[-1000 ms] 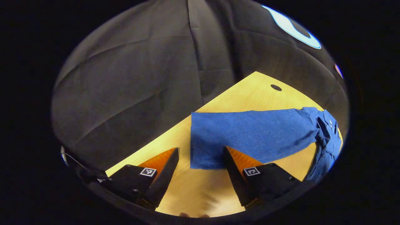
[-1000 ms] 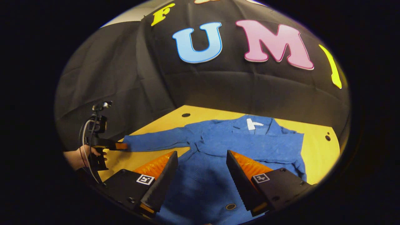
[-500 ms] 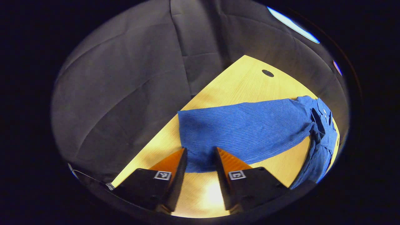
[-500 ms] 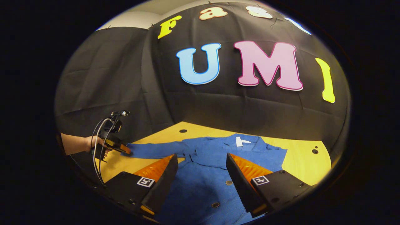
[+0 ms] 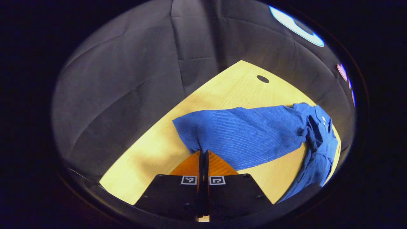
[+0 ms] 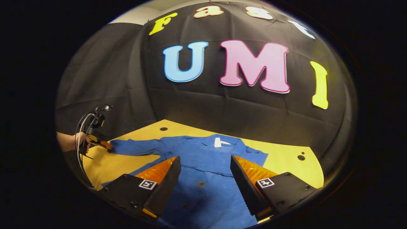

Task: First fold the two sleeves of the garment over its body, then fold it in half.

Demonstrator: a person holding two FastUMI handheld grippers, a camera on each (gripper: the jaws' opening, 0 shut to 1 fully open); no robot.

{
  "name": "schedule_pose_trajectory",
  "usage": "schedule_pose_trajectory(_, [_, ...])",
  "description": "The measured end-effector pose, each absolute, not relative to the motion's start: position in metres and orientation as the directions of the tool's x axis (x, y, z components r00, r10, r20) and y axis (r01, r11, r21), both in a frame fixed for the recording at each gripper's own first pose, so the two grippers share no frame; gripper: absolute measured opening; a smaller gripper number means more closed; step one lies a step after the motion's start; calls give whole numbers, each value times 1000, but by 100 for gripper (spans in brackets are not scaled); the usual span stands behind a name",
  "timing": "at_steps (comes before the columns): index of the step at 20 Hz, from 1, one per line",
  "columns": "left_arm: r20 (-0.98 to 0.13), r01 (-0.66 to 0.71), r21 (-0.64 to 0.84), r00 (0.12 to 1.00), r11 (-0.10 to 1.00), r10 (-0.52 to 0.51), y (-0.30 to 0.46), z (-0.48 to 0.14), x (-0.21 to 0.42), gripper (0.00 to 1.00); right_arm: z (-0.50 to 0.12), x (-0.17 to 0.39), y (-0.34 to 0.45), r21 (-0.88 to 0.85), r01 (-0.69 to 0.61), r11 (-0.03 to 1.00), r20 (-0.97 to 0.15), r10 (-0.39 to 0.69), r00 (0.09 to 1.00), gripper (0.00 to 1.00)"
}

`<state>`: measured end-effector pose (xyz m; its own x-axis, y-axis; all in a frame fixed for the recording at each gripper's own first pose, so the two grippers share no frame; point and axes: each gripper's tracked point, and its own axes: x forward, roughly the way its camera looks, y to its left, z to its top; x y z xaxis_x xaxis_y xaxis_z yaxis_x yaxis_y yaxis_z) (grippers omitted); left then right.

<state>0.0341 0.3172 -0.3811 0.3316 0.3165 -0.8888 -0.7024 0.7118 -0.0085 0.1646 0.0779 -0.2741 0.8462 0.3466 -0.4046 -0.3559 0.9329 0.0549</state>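
A blue buttoned garment (image 6: 206, 152) lies flat on the yellow table (image 6: 286, 159), collar toward the booth wall. One sleeve (image 5: 241, 133) stretches out sideways from the body (image 5: 321, 149). My left gripper (image 5: 203, 153) is shut on the near edge of that sleeve's cuff end, which is lifted slightly off the table. The right gripper view shows that same left gripper (image 6: 108, 148) at the far left, held by a hand (image 6: 68, 141). My right gripper (image 6: 205, 160) hovers open over the garment's front, near a button (image 6: 201, 184), nothing between its fingers.
Black cloth walls close the table's far and left sides. The tabletop has small round holes (image 5: 263, 79) (image 6: 300, 157). Bare wood (image 5: 152, 152) lies left of the sleeve, and a strip shows right of the garment. A cable (image 6: 79, 133) loops around the left gripper.
My left gripper went from open to shut on the sleeve's cuff end and lifted it a little. The right gripper drew back and tilted up, staying open.
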Motion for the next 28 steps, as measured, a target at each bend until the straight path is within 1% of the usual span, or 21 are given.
schedule_pose_trajectory(2, [-876,-700,2,343,714,339,311,-378,40,0,-280,172,56,52,-306,951,-424,298,855,98])
schedule_pose_trajectory(4, [-852,-679,12,378,734,363,298,-364,55,0,-287,175,37,39,-259,965,-443,249,861,98])
schedule_pose_trajectory(8, [-800,-599,9,476,801,365,263,-315,101,0,-301,170,22,69,-218,973,-470,225,854,98])
schedule_pose_trajectory(10, [-759,-521,10,552,854,345,235,-289,138,0,-310,162,12,69,-199,978,-491,206,846,98])
schedule_pose_trajectory(12, [-711,-433,-19,640,901,292,187,-261,183,0,-319,157,1,53,-178,983,-511,179,840,98])
schedule_pose_trajectory(14, [-671,-336,-7,700,942,244,134,-241,224,0,-325,153,-11,52,-154,987,-524,158,837,98])
schedule_pose_trajectory(17, [-632,-168,-46,768,985,101,40,-221,268,0,-329,147,-35,74,-101,992,-539,125,833,98])
schedule_pose_trajectory(19, [-630,-71,-78,776,994,6,-17,-225,288,0,-335,144,-58,58,-61,996,-555,83,827,98])
schedule_pose_trajectory(22, [-638,43,-126,762,991,-114,-96,-241,317,0,-339,135,-93,29,-3,1000,-562,19,827,98])
schedule_pose_trajectory(24, [-648,96,-179,737,979,-191,-143,-258,329,0,-341,126,-110,36,31,999,-572,-5,820,98])
schedule_pose_trajectory(26, [-642,129,-226,726,966,-247,-175,-272,337,0,-345,117,-132,15,62,998,-584,-41,811,98])
schedule_pose_trajectory(27, [-636,157,-249,717,956,-284,-194,-282,344,1,-341,99,-144,2,81,997,-588,-64,806,98])
schedule_pose_trajectory(28, [-646,168,-262,701,950,-302,-207,-289,344,19,-344,94,-154,-1,100,995,-594,-81,800,98])
